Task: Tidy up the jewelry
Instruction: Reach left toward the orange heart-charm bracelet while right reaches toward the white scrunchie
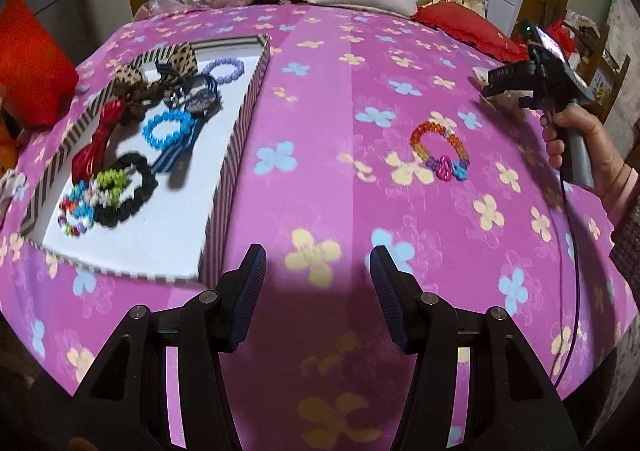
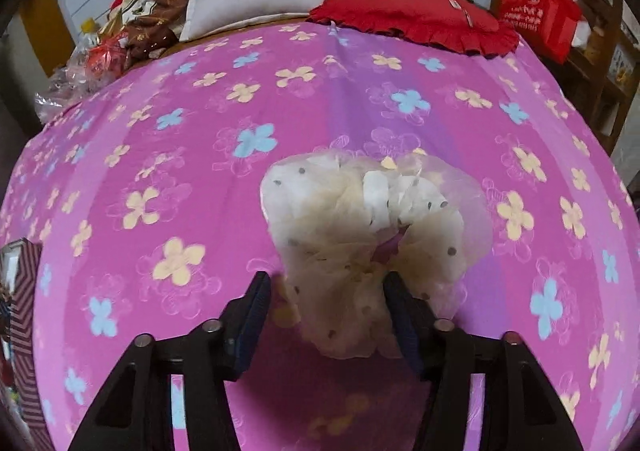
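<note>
Already the striped box [image 1: 240, 123] on the left holds most of the pieces: a red bow [image 1: 98, 139], a leopard-print bow [image 1: 176, 63], a blue bead bracelet [image 1: 166, 129], a lilac one [image 1: 226, 67] and a black ruffled scrunchie [image 1: 128, 191], lying close together on its white floor. Just right of the box, the left gripper [image 1: 318, 271] hangs over the flowered pink bedspread [image 1: 340, 99] with its ribbed fingers apart and nothing between them. Further right lies a rainbow bead bracelet [image 1: 438, 151], flat on the cloth and well apart from the box. At the far right, the right gripper [image 2: 326, 305] has its fingers set around a cream dotted scrunchie [image 2: 360, 219], the right pad pressed into the gauze; whether the left pad bites I cannot tell.

My worry is the gauze: thin, puffy and slippery, it may slide out if only a loose frill is caught. The beads, hard, round and glossy, could roll away from a sloppy pinch. The soft bedspread may bunch up with them.
</note>
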Motion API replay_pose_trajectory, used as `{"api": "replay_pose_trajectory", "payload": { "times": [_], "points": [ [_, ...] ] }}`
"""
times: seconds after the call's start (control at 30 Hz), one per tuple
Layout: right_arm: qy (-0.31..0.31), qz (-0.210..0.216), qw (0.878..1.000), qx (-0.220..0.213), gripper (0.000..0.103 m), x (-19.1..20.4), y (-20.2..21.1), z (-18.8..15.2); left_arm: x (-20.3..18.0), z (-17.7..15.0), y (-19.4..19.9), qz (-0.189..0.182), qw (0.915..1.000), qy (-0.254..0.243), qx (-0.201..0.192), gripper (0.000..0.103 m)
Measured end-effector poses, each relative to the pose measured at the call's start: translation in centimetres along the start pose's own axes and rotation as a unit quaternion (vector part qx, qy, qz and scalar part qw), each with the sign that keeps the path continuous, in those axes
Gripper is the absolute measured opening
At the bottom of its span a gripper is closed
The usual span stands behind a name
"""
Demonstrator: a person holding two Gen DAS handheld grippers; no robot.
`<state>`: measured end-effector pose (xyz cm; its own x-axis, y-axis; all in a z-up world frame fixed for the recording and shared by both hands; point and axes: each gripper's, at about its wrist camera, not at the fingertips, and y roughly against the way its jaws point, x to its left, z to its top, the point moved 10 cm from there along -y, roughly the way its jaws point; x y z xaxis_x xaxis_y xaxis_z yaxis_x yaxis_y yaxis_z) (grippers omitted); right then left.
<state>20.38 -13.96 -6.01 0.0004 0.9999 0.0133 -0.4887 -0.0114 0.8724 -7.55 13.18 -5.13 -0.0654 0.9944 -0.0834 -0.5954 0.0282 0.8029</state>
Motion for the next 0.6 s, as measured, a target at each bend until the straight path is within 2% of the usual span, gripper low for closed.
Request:
{"api": "replay_pose_trajectory", "payload": {
  "times": [0.1,0.13,0.3,0.43,0.6],
  "points": [
    [0.014,0.007,1.000,0.010,0.020,-0.2,0.6,-1.2,-0.3,1.4,-0.3,-0.006,1.0000,-0.006,0.000,0.054],
    [0.015,0.015,1.000,0.014,0.017,-0.2,1.0,-1.9,-0.6,2.1,-0.4,-0.016,0.9999,-0.005,0.003,0.054],
    [0.024,0.075,0.996,0.033,0.016,-0.1,3.8,-7.4,-3.5,5.0,-2.1,-0.068,0.9968,-0.024,0.034,0.054],
    [0.032,0.098,0.994,0.036,0.016,-0.4,6.1,-12.3,-6.3,6.9,-4.7,-0.078,0.9936,-0.067,0.047,0.054],
    [0.019,0.120,0.992,0.027,0.016,-0.8,7.5,-14.8,-9.2,8.2,-8.3,-0.123,0.9863,-0.076,0.080,0.053]
  ]
}}
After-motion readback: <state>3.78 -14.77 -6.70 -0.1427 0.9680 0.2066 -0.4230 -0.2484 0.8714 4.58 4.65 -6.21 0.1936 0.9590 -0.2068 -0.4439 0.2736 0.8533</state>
